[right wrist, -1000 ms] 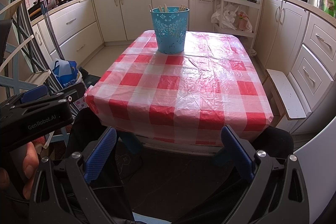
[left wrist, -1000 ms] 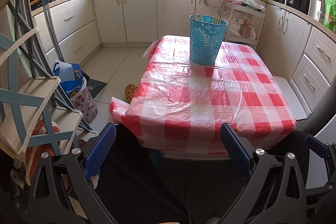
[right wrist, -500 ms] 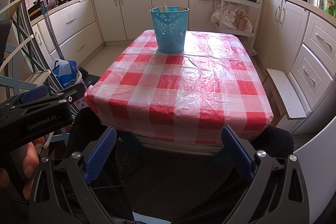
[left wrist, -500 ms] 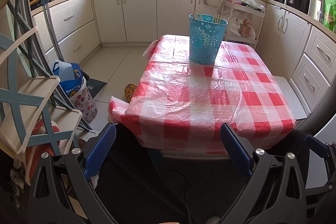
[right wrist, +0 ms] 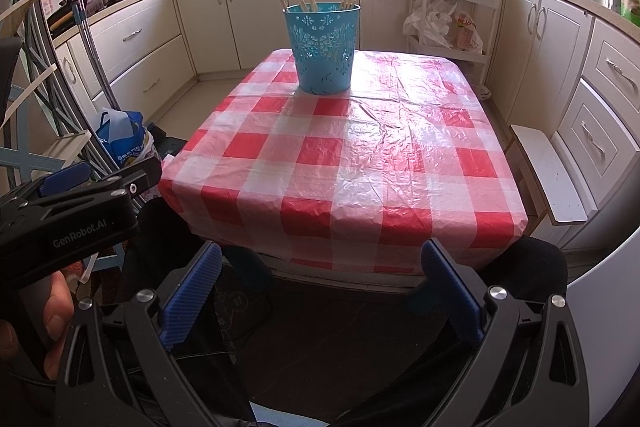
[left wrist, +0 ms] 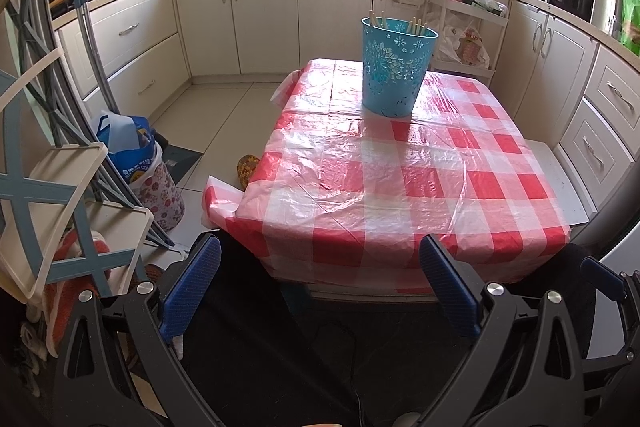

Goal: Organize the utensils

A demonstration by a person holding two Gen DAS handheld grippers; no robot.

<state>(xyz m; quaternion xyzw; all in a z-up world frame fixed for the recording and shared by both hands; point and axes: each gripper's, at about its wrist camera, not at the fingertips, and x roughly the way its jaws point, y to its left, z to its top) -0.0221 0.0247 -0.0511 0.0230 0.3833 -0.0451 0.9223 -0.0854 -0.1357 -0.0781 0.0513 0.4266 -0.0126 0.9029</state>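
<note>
The bucket (left wrist: 394,69) stands on the far part of the bench (left wrist: 400,187), with wooden utensils (left wrist: 416,26) upright in it. Cabinets (left wrist: 260,19) run behind; a trolley (left wrist: 466,27) stands behind-right, and bags (left wrist: 132,151) sit on the floor at left.

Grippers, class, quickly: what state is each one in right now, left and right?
Left gripper: open, holding nothing, short of the table.
Right gripper: open, holding nothing, also short of it.

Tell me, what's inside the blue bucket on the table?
Pale wooden sticks poke above the rim of the blue bucket, several of them. Only their tips show; the bucket's wall hides the rest, so what kind of utensils they are stays unclear.
</note>
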